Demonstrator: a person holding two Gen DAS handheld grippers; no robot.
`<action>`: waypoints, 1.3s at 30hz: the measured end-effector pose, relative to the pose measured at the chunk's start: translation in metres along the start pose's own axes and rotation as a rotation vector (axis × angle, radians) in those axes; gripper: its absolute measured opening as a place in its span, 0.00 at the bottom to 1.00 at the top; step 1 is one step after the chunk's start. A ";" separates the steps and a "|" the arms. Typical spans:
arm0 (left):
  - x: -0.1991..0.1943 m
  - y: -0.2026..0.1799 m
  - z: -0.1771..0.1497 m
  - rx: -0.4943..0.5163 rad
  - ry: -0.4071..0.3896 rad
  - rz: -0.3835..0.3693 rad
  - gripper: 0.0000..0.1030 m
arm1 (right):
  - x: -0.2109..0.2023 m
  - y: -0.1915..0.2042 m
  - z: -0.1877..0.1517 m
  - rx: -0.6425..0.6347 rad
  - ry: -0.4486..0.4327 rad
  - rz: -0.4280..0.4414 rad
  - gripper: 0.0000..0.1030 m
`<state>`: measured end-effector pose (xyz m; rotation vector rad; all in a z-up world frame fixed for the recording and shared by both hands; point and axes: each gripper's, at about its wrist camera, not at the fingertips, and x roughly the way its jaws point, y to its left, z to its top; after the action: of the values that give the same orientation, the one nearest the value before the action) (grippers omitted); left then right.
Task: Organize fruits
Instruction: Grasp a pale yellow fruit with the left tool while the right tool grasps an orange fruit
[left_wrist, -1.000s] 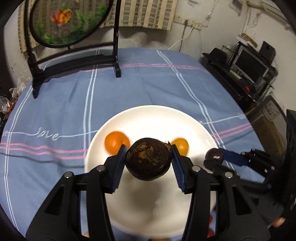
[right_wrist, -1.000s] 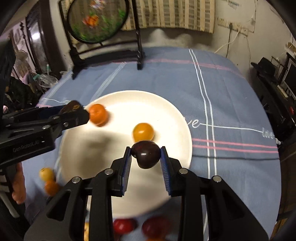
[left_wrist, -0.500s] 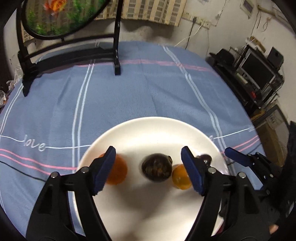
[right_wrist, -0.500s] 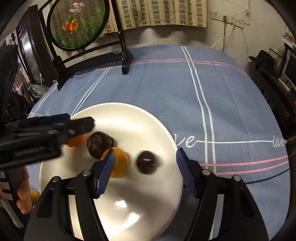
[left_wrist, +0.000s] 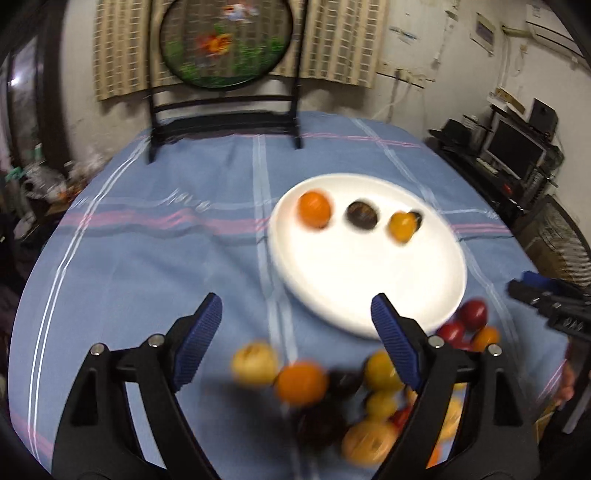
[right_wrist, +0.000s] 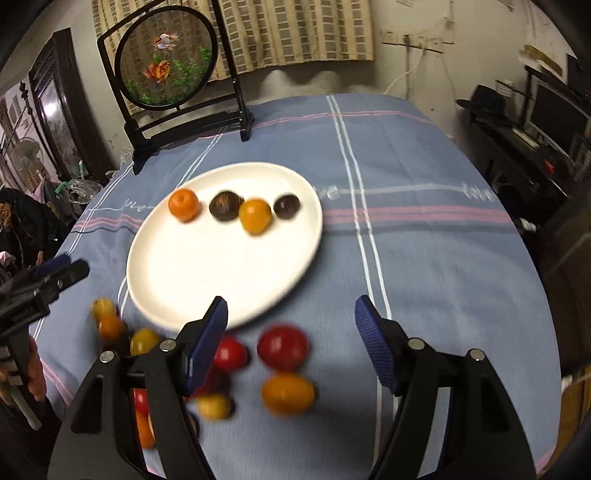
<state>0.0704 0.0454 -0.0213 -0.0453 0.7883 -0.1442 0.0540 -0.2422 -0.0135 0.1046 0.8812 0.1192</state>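
Observation:
A white plate (left_wrist: 369, 295) (right_wrist: 192, 273) on the blue cloth holds an orange fruit (right_wrist: 183, 205), a dark brown fruit (right_wrist: 224, 206), a yellow-orange fruit (right_wrist: 255, 216) and a dark plum (right_wrist: 286, 205) in a row. My left gripper (left_wrist: 295, 343) is open and empty above loose fruit (left_wrist: 301, 384) near the table's front. My right gripper (right_wrist: 291, 343) is open and empty above a red fruit (right_wrist: 282, 347) and an orange one (right_wrist: 288, 393). The right gripper also shows at the left wrist view's right edge (left_wrist: 546, 299).
A round fish-painting screen (right_wrist: 168, 74) on a black stand sits at the table's far side. Several red, yellow and orange fruits (right_wrist: 144, 341) lie in a pile in front of the plate. A desk with monitors (left_wrist: 517, 151) stands to the right.
Both grippers have let go of their dark fruits on the plate, opened wide and pulled back and up toward the loose pile near the table's front.

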 end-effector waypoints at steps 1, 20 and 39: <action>-0.005 0.005 -0.009 -0.011 0.000 0.010 0.82 | -0.004 0.000 -0.006 0.001 -0.003 -0.011 0.70; -0.042 0.040 -0.074 -0.061 0.028 0.052 0.82 | 0.009 0.015 -0.066 -0.036 0.084 -0.023 0.70; -0.011 0.052 -0.058 -0.094 0.077 0.069 0.82 | 0.037 -0.001 -0.060 0.041 0.107 0.032 0.43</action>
<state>0.0276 0.0992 -0.0592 -0.1017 0.8720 -0.0441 0.0312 -0.2353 -0.0794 0.1514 0.9888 0.1372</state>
